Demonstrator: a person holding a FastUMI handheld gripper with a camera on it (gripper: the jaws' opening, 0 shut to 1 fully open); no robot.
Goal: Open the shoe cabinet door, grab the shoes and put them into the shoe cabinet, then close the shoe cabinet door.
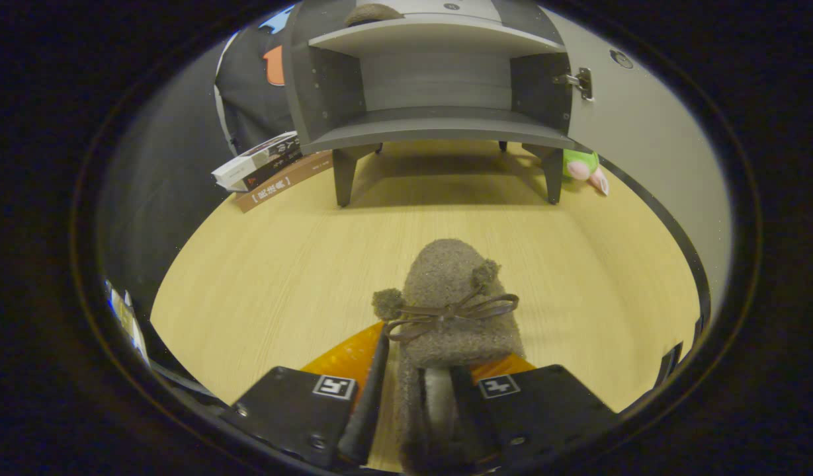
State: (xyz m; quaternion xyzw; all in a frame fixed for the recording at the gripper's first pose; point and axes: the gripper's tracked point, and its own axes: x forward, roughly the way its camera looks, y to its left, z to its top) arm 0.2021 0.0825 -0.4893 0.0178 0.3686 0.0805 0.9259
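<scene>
cabinet: door swung wide open, lower shelf bare, another shoe already on the top shelf
floor: books left of the cabinet legs, plush toy on the right, so I'd go straight down the middle
shoe: fuzzy slipper with a bow, toe pointing at the cabinet, keep it level and aim for the lower shelf
gripper: fingers clamped on the slipper's heel end

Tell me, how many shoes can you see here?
2. One fuzzy slipper with a bow is held between the fingers of the gripper, above the wooden floor. Part of another shoe sits on the upper shelf of the open cabinet beyond; more may be hidden.
</scene>
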